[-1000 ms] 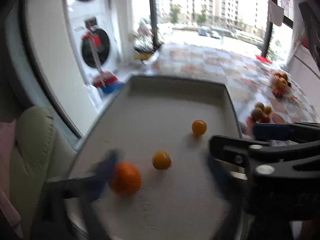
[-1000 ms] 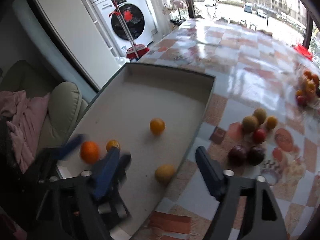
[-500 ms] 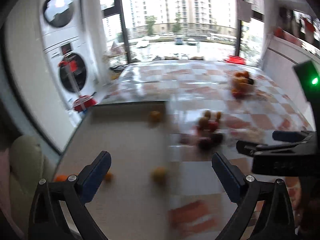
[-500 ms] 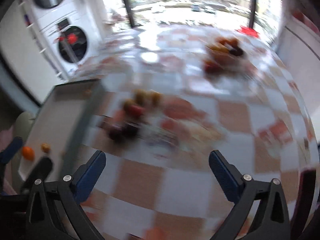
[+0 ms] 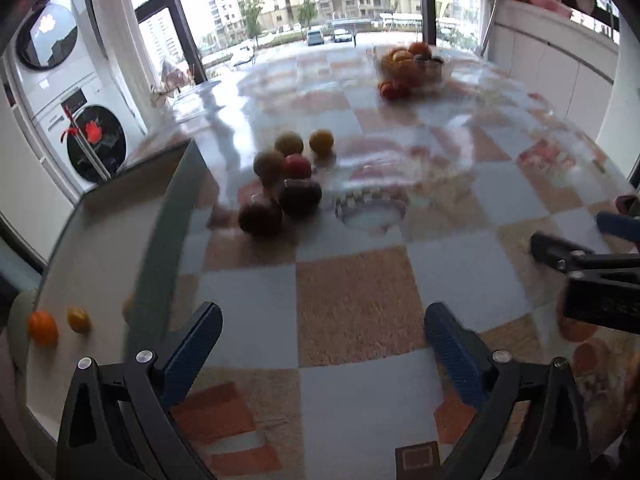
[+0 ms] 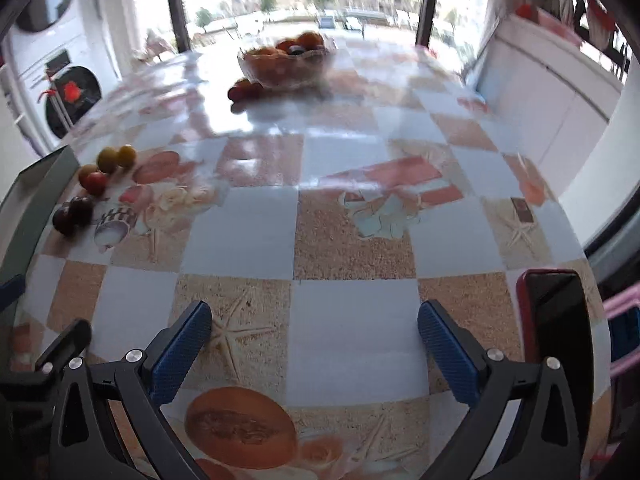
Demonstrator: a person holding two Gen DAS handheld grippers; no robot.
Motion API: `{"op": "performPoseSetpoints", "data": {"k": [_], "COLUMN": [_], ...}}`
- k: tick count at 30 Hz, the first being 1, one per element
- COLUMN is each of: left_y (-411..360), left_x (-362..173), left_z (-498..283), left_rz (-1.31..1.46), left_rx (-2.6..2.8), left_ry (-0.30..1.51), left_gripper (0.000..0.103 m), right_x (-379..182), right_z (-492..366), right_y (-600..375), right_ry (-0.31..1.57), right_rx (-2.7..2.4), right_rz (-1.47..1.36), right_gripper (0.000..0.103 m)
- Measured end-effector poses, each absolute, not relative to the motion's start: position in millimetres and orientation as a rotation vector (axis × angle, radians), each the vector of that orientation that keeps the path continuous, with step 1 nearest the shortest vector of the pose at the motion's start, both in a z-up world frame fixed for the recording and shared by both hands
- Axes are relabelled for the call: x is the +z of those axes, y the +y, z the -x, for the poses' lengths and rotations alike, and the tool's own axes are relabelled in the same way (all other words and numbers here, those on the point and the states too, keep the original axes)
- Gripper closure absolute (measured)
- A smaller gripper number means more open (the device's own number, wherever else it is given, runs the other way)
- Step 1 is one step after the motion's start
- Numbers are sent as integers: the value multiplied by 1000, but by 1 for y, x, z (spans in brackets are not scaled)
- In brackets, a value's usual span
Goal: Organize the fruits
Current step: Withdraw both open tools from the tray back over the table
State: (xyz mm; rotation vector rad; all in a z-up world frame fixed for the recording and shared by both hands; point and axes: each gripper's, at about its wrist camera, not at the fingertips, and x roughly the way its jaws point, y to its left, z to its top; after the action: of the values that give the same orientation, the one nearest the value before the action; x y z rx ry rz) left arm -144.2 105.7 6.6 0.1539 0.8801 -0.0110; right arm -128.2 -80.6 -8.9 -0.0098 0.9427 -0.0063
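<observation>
Since a second ago both grippers have swung away from the tray to face the open table; the left one has let go of the orange it carried.

Left wrist view: the left gripper (image 5: pixel 322 330) is released, its fingers wide apart and holding nothing. Far to the left of the left finger, inside the tray (image 5: pixel 160 216), lie the orange (image 5: pixel 42 327) and a smaller yellow fruit (image 5: pixel 78 319); a third is mostly hidden behind the tray wall. Ahead of the fingers, slightly left, sits a fruit cluster (image 5: pixel 286 176): two dark plums nearest, a red one and three yellow-green ones behind, touching or nearly so. Far ahead stands a fruit bowl (image 5: pixel 414 66).

Right wrist view: the right gripper (image 6: pixel 314 328) is likewise spread wide and empty above bare tablecloth. The cluster (image 6: pixel 94 184) lies well ahead and left of the left finger, the bowl (image 6: pixel 286 66) far ahead. A phone (image 6: pixel 554 320) lies just right of the right finger.

The fruits look small, round, smooth and light; they would likely roll, so take one across its widest middle, gently, as the plums may bruise. Motion blur softens details, and the bowl's contents cannot be counted.
</observation>
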Motion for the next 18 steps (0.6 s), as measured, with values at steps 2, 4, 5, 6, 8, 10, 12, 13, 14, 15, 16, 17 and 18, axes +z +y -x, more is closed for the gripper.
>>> {"op": "performPoseSetpoints", "data": {"k": [2, 4, 5, 6, 8, 10, 12, 13, 14, 15, 16, 17, 18], "left_y": [113, 117, 121, 122, 119, 117, 117, 117, 120, 120, 120, 120, 120], "left_x": [4, 3, 3, 3, 4, 1, 0, 0, -2, -2, -2, -2, -2], "left_z": [148, 146, 145, 146, 148, 148, 149, 150, 145, 145, 145, 145, 145], "left_rz": [-102, -57, -31, -21, -32, -31, -29, -30, -30, -29, -29, -29, -29], "left_rx": [-13, -30, -40, -47, -43, -42, -41, -40, -40, -40, -41, -40, -40], "left_ry": [878, 899, 909, 911, 903, 901, 900, 899, 901, 901, 901, 901, 901], "left_gripper": [0, 0, 0, 0, 0, 0, 0, 0, 0, 0, 0, 0, 0], "right_x": [-8, -9, -9, -9, -9, -9, -9, -9, -9, -9, -9, -9, -9], "right_z": [129, 133, 134, 134, 133, 133, 135, 133, 134, 133, 133, 134, 134], "right_y": [-83, -85, -86, -86, -85, -85, -86, -85, -85, -85, -85, -85, -85], "right_ry": [936, 934, 934, 934, 934, 934, 934, 934, 934, 935, 935, 935, 935], "right_rx": [-3, -5, -5, -5, -5, -6, -6, -5, -5, -5, -5, -5, -6], "right_rz": [2, 6, 6, 8, 6, 5, 5, 5, 5, 5, 5, 5, 5], "right_gripper": [0, 0, 0, 0, 0, 0, 0, 0, 0, 0, 0, 0, 0]}}
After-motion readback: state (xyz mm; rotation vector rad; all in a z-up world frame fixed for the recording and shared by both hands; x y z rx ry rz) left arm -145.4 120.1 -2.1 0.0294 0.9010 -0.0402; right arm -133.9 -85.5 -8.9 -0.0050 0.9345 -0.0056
